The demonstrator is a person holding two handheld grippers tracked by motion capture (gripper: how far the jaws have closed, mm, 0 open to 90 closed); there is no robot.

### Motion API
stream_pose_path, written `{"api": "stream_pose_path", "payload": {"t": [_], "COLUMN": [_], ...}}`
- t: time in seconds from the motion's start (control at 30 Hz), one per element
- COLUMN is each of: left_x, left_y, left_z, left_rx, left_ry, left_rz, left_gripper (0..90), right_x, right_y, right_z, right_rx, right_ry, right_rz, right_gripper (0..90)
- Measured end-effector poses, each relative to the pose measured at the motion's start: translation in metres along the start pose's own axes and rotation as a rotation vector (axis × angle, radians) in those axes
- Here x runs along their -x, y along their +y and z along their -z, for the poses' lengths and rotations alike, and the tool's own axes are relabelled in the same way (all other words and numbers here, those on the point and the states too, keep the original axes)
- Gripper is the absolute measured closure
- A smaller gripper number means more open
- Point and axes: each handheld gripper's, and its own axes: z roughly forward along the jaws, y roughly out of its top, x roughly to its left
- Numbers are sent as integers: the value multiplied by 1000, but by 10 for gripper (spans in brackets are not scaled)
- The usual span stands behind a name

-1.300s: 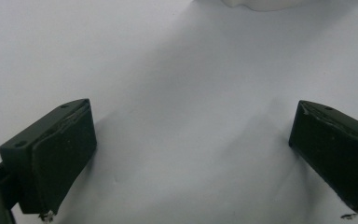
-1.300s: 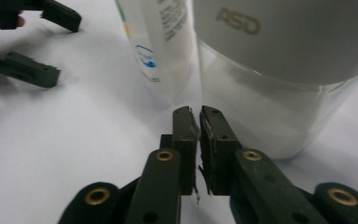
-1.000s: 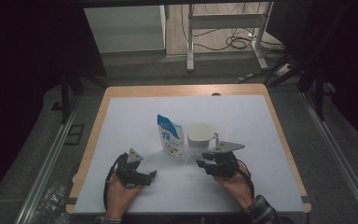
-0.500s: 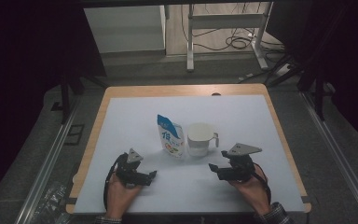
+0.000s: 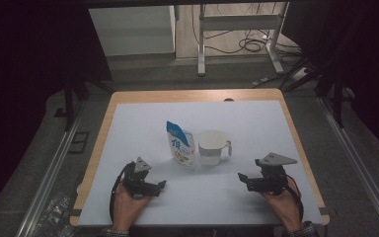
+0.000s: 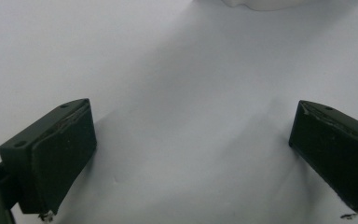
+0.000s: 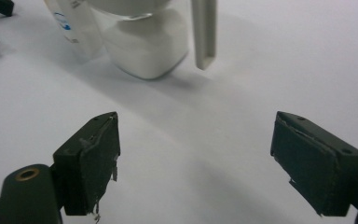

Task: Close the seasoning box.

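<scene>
Dark surroundings framed the wood-edged desk [image 5: 109,123], its top covered by a white sheet [image 5: 256,123]. Near the middle of the sheet stood a blue-and-white pouch [image 5: 180,144] upright, with a white measuring jug [image 5: 212,147] just beside it, handle turned toward the right edge. I had the left hand-held gripper [image 5: 161,185] low at the near-left of the sheet, its jaws spread wide over bare white surface and holding nothing. My right hand-held gripper [image 5: 242,178] sat at the near-right, well apart from the jug, jaws likewise wide open and empty. Along the right gripper view, the jug [image 7: 144,42] stood ahead, its handle [image 7: 204,32] hanging down beside the body, the pouch [image 7: 72,28] just beyond.
</scene>
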Motion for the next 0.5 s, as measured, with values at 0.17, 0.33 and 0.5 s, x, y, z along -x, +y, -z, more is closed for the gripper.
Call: {"api": "stream_pose_path", "payload": {"t": [0.17, 0.33, 0.5], "left_x": [0, 0, 0], "left_y": [0, 0, 0], "left_z": [0, 0, 0], "left_rx": [-1, -1, -2], "left_ry": [-1, -1, -1], "left_rz": [0, 0, 0], "left_gripper": [9, 9, 9], "right_x": [11, 21, 28], "right_y": [-8, -19, -31], "right_z": [2, -2, -12], "right_rx": [-16, -53, -118], "right_ry": [-21, -39, -59], "right_rz": [-27, -56, -64], "right_gripper": [128, 103, 75]}}
